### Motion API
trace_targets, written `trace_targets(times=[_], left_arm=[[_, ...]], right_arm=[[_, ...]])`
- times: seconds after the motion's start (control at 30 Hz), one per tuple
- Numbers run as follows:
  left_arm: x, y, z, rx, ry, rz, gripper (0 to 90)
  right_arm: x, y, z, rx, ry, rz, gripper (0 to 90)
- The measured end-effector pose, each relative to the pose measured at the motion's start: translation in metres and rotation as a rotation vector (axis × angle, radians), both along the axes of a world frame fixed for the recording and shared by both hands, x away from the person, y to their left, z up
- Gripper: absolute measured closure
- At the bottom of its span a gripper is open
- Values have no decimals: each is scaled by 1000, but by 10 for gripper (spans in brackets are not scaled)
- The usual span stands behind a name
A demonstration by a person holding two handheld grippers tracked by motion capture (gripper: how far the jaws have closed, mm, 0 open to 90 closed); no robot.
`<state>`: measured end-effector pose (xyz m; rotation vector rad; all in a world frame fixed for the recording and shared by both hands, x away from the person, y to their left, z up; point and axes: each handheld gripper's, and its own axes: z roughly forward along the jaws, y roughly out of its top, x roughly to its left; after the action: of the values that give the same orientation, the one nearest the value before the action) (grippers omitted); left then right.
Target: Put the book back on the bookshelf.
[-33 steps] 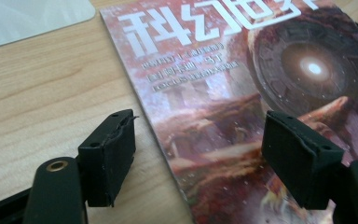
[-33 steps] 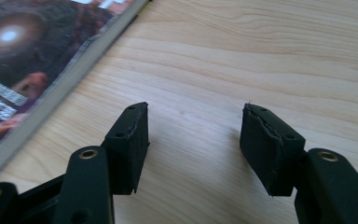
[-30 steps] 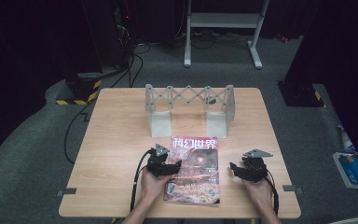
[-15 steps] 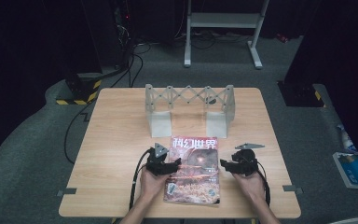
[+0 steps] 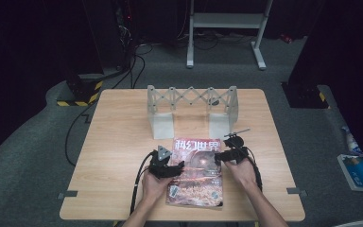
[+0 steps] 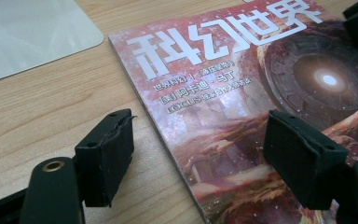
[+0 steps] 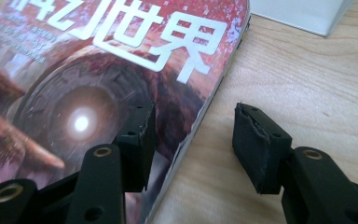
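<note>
1. the magazine lies flat and shut on the counter, cover up, between the two claws, with one long edge running under each.
2. the left claw is spread wide and holds nothing; one jaw sits over bare wood and the other over the cover, so the spine edge runs up between them.
3. the right claw is also parted and empty, straddling the opposite long edge the same way, one jaw on print and one on wood.
4. both seem lined up this way to pinch an edge, perhaps to lift or open it.
5. a white folding rack stands beyond both claws, well apart from them.
</note>
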<state>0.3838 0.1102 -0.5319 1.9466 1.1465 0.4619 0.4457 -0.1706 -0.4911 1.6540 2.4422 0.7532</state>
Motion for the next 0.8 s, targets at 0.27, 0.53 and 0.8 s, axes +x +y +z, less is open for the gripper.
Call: trace_targets(times=[0.27, 0.53, 0.8], left_arm=[[0, -1, 0, -2, -3, -7, 261], [0, -2, -1, -1, -7, -10, 258], [0, -3, -1, -4, -9, -14, 253]], right_arm=[[17, 6, 1, -20, 52, -27, 455], [21, 10, 1, -21, 65, -17, 420], [23, 20, 3, -32, 87, 5, 445]])
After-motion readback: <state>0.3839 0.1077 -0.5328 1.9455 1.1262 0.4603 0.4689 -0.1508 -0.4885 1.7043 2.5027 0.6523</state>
